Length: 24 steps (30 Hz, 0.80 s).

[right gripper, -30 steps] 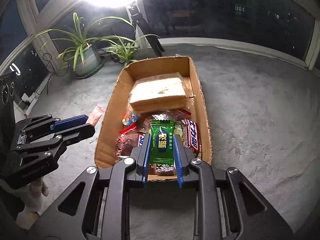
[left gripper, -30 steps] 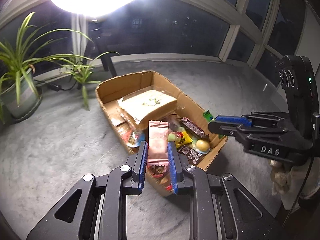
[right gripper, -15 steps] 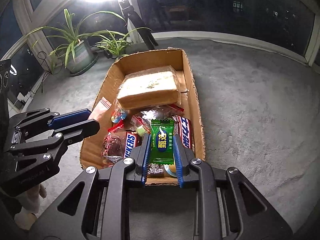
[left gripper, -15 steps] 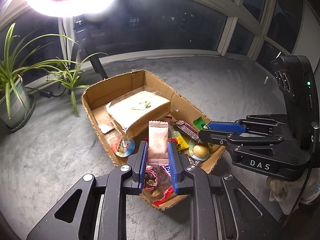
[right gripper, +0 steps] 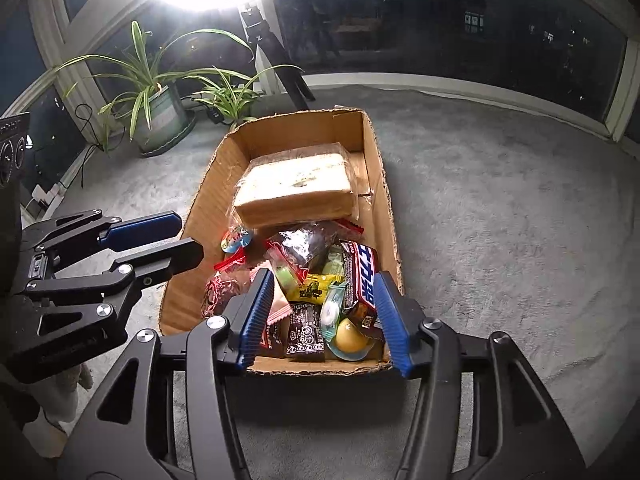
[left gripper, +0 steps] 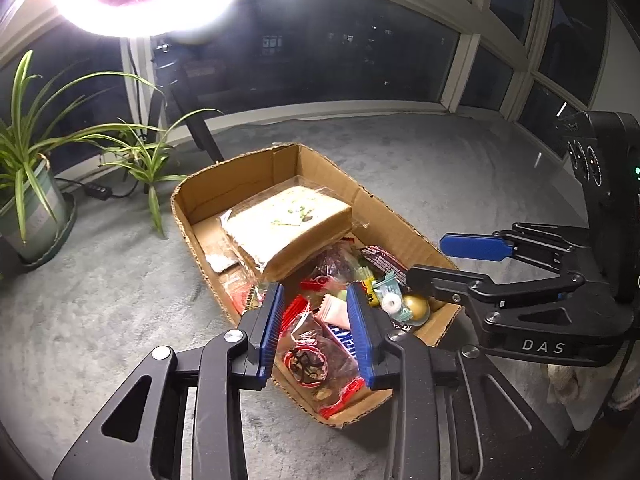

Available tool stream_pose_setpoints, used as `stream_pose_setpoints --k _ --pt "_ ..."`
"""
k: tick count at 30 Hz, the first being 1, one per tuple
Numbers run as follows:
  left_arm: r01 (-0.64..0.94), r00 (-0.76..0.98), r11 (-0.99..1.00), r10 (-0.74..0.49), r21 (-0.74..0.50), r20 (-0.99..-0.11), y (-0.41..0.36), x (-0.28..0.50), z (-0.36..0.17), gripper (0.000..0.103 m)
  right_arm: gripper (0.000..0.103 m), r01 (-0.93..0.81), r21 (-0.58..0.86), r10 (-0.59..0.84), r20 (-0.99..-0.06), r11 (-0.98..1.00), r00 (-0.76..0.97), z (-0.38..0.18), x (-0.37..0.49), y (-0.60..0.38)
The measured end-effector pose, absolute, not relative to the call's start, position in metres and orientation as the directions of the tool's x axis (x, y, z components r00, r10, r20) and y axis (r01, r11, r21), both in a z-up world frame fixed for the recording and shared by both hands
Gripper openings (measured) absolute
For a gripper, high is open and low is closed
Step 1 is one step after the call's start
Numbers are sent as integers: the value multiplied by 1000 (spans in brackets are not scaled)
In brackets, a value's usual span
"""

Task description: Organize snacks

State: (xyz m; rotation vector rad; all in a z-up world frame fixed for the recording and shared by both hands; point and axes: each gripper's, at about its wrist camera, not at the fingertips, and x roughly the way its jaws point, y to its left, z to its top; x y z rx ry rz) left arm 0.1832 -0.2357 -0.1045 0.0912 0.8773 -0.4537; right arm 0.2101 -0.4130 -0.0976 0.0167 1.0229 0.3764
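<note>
A cardboard box (left gripper: 404, 224) (right gripper: 374, 148) sits on the grey carpet, filled with snacks. A wrapped loaf of bread (left gripper: 288, 226) (right gripper: 296, 192) lies at its far end. Small packets fill the near end, among them a pink packet (left gripper: 336, 312) (right gripper: 276, 304), a Snickers bar (left gripper: 344, 338) and a round gold sweet (left gripper: 416, 308) (right gripper: 350, 338). My left gripper (left gripper: 316, 332) is open and empty over the box's near end. My right gripper (right gripper: 326, 316) is open and empty over the near end too; it also shows in the left wrist view (left gripper: 452, 260).
Potted spider plants (left gripper: 32, 184) (right gripper: 160, 96) stand by the window at the left. A bright ring lamp on a dark tripod (left gripper: 200, 124) (right gripper: 288, 72) stands behind the box. Power cables (left gripper: 96, 192) lie near the plants. Grey carpet (right gripper: 500, 240) surrounds the box.
Both grippers have opened. The left let go of the pink packet and the right let go of the green packet; the pink one now lies in the box.
</note>
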Motion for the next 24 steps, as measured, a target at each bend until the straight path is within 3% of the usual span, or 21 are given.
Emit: stream_pose_setpoints --k 3,4,6,9,12,16,24 --pt "415 564 904 -345 -103 -751 -233 181 -101 48 70 -293 185 310 -827 938 469 -95 208 -414" --pt "413 568 905 -344 -102 -748 -232 181 -100 48 72 -293 187 312 -826 938 470 -94 207 -414" --pt "410 573 906 -344 -103 -744 -229 180 -97 51 73 -290 186 310 -824 939 474 -92 205 -414" --pt "398 586 912 -333 -95 -739 -225 176 -94 65 73 -278 182 301 -822 943 483 -88 201 -415" --pt "390 595 917 -324 -89 -736 -221 172 -89 67 74 -263 194 304 -816 945 491 -83 196 -415" --pt "371 612 925 -314 -87 -726 -214 163 -81 73 88 -241 200 301 -795 950 527 -70 186 -414" --pt "346 633 933 -307 -95 -711 -203 146 -67 74 88 -221 196 290 -762 955 578 -44 171 -405"
